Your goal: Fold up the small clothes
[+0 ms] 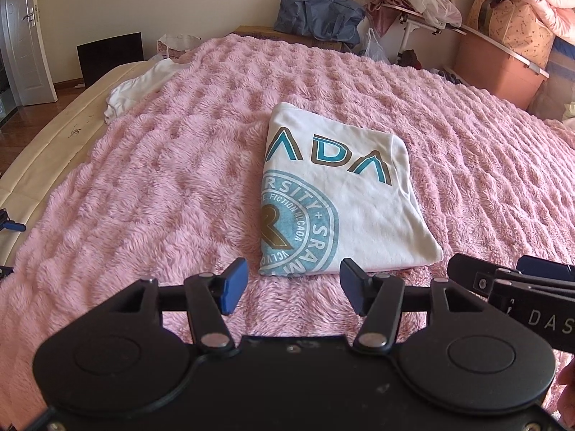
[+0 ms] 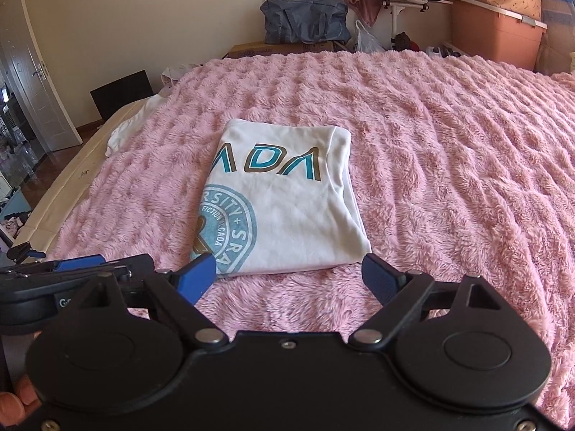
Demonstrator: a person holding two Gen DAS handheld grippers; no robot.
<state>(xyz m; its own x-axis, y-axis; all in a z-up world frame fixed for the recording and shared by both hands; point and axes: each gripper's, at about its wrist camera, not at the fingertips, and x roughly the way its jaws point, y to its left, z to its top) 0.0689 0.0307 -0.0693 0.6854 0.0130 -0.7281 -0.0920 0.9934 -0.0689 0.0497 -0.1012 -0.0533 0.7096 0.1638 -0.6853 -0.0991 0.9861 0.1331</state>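
Fabric folded into a neat rectangle, the white T-shirt (image 1: 334, 194) lies flat on the fluffy pink blanket (image 1: 161, 186) at the middle of both views, its teal and brown lettering and a round teal emblem facing up. In the left wrist view the shirt sits right of centre, its near edge just above the left gripper (image 1: 294, 285). That gripper's jaws stand wide apart with only blanket between the blue pads; nothing is held. At the lower right of the same frame part of the right gripper's black body shows, close beside the left one.

In the right wrist view the right gripper (image 2: 289, 278) is likewise spread wide and empty, its blue pads framing the shirt's near edge without pressing on it; the left pad overlaps the emblem corner in the picture, though contact cannot be told. The left gripper's body shows at the lower left, with fingertips (image 2: 14, 404) of a hand in the bottom corner.

A second white garment (image 1: 133, 89) lies crumpled at the blanket's upper-left edge, well apart from the folded shirt. A dark blue bag (image 2: 305, 18) rests on a box against the far wall, and a pink storage bin (image 2: 496, 36) stands at the upper right.
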